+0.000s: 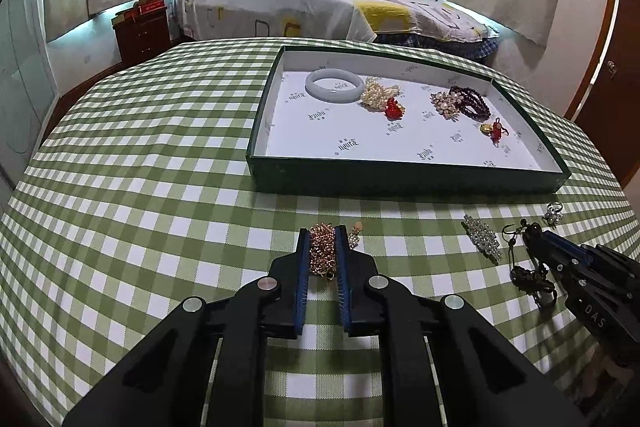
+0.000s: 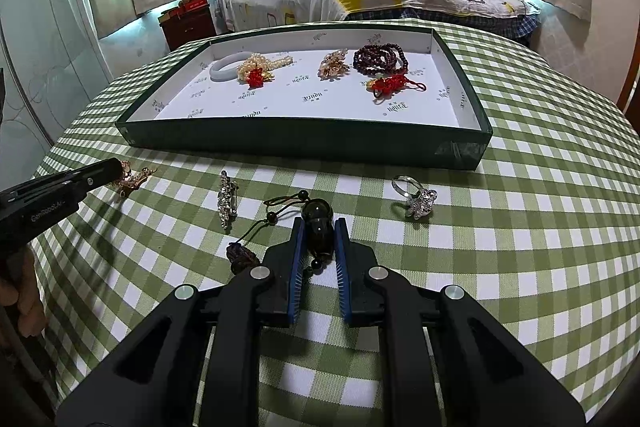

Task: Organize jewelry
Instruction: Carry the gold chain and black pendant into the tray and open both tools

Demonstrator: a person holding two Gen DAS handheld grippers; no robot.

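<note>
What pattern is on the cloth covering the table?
The tablecloth is a green-and-white check, clearest in the right wrist view.

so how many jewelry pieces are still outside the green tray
4: gold rhinestone piece in left claw, dark bead pendant in right claw, silver crystal brooch, silver ring on the cloth.

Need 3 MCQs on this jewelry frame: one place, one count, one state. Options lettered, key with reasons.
1. Where does the silver ring lie?
A. in the tray
B. on the checked cloth, in front of the tray
C. on the bed

2. How many pieces lie in the green tray?
A. two
B. five
C. nine

3. What is the left gripper doing?
A. shut on the gold chain piece
B. open over the tray
C. shut on the ring

Key: B, the ring sits on cloth outside the tray wall; B, bangle, pearls, brooch, dark beads, red knot charm; A, the pads press the chain between them.
</note>
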